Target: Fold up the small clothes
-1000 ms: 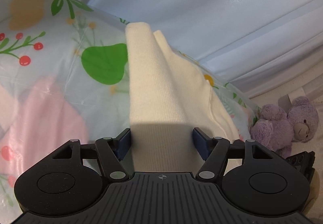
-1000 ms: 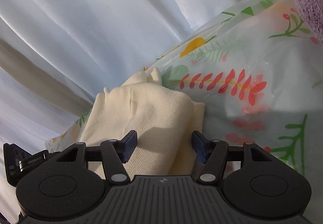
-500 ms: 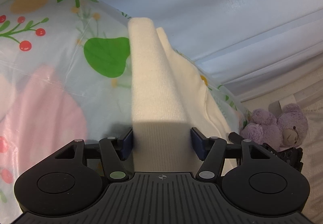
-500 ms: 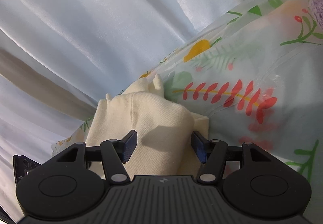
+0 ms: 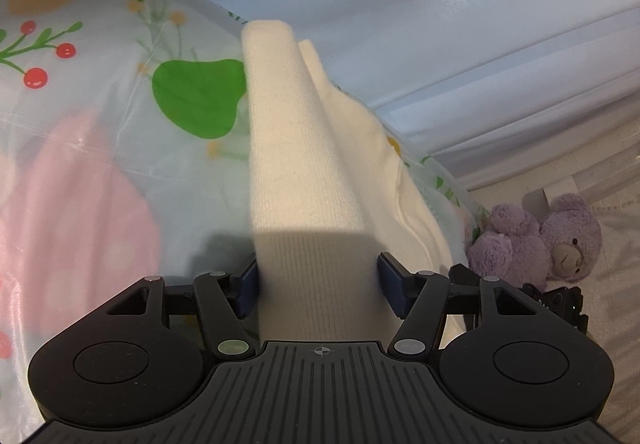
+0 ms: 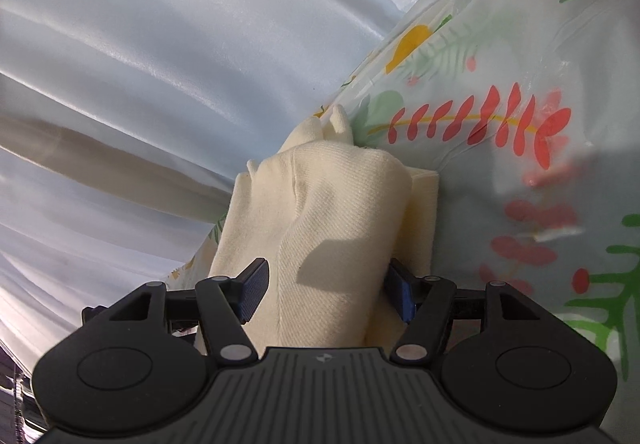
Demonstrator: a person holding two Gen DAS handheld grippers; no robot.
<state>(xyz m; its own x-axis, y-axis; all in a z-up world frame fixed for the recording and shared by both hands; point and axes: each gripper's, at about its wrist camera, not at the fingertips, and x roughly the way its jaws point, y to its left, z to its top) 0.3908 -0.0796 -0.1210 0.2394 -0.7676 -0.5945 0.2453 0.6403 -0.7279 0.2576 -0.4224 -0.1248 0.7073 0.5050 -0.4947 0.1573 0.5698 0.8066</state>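
A folded cream knit garment (image 5: 308, 171) is lying between the left gripper (image 5: 318, 280) and its blue fingers (image 5: 390, 284), touching both; it is resting on a floral plastic-covered surface (image 5: 100, 115); a purple teddy bear (image 5: 548, 240) is sitting right.

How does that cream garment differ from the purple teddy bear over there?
The cream garment is smooth ribbed knit; the purple teddy bear is fluffy. The garment lies folded on the flowered cover, between the fingers of the left tool; the bear lies off it, untouched. Both are soft.
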